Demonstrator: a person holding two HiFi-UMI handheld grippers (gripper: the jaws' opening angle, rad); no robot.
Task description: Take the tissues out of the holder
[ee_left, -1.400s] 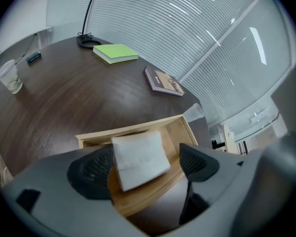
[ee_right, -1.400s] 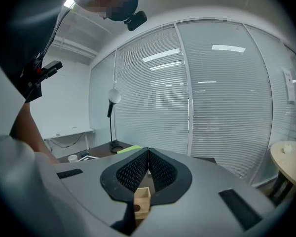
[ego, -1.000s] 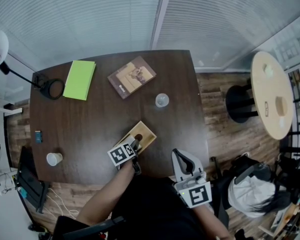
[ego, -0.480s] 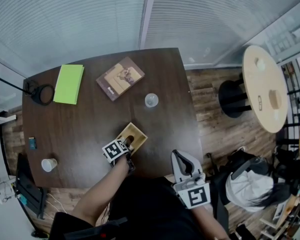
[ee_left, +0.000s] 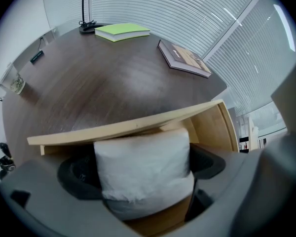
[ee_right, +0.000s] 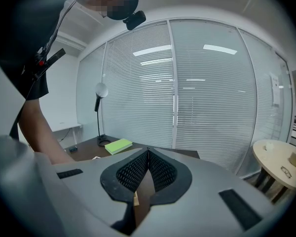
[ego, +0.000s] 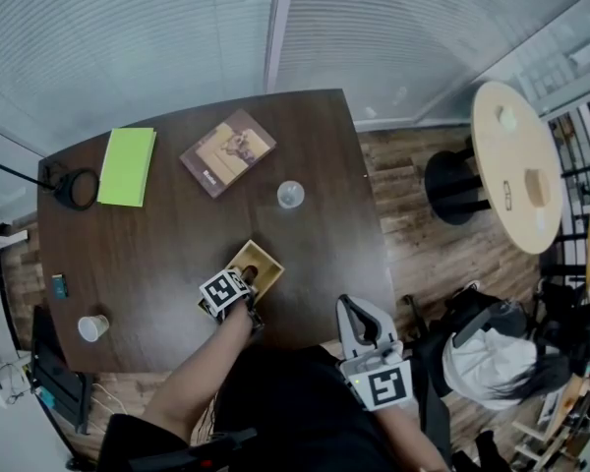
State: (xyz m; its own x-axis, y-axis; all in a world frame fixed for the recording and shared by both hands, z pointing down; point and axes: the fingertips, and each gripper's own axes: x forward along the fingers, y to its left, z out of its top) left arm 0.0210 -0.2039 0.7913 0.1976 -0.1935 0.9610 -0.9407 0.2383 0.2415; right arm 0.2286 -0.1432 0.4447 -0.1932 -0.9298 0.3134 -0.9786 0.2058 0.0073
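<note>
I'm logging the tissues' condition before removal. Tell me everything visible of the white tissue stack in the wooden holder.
The white folded tissue stack is a soft, blocky wad with a slightly ragged lower edge. It sits inside the open-topped light wooden box holder. The left tool straddles it, one black pad on each side; its jaws have just been opening, and the pads do not seem to press it.
</note>
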